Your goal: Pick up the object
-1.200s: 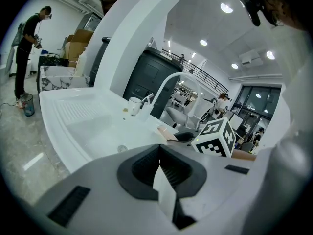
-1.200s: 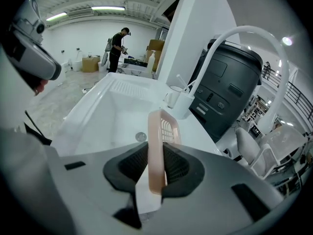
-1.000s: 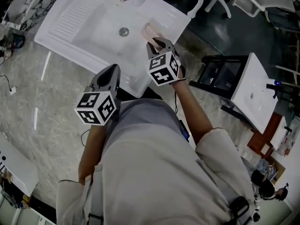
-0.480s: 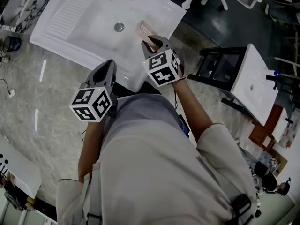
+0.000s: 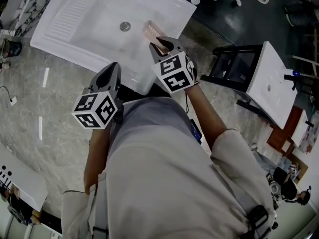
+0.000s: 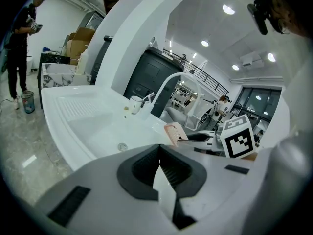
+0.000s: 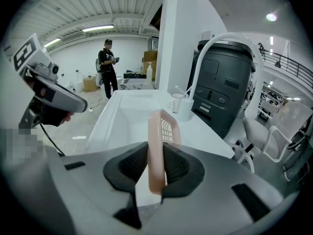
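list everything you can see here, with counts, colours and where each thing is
slotted plastic dish: one, pink, upright between the right gripper's jaws, above the sink
sink with ribbed drainboard: one, white, in front of the person
round drain: one, metal, in the sink's basin
curved faucet: one, white, at the sink's far edge
cups: two, pale, beside the faucet
tall bin: one, dark grey, behind the sink
second sink on a black stand: one, white, on the person's right
standing person: one, dark clothes, far background
left gripper: one, grey, jaws together, empty
right gripper: one, grey, shut on the dish
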Available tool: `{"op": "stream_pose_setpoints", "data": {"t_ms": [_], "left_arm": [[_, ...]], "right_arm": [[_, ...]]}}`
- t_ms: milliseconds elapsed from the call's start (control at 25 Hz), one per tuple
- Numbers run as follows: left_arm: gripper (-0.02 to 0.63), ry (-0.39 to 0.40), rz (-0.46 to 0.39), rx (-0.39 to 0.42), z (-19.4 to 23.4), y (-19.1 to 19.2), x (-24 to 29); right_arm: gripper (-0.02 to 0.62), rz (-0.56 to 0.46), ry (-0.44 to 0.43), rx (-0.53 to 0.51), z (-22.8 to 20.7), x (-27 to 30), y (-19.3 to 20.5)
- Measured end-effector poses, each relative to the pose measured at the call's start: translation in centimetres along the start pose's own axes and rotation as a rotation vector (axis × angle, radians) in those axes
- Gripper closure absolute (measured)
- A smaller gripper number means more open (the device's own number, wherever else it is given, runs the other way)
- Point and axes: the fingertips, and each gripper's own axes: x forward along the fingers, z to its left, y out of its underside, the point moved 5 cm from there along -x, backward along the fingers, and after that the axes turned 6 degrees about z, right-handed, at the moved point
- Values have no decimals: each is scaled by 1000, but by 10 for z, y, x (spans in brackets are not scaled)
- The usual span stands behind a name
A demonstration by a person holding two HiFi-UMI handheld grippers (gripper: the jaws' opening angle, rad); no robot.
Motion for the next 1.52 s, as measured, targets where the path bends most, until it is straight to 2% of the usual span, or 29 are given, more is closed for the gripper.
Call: {"op": "stream_pose_setpoints", "data": {"t_ms": [440, 960, 1320, 1520], "left_arm": [[603, -7, -9, -4, 5, 2, -4], [603, -30, -19, -20, 12, 7, -12], [603, -57, -4, -1, 17, 12, -15], [603, -60, -3, 11, 17, 11, -16]], "right_arm": [[506, -50, -12, 88, 3, -20, -1], [506, -97, -64, 170, 14, -40, 1], [506, -131, -100, 253, 15, -55, 5], [508, -142, -91, 282, 12, -62, 11]]}}
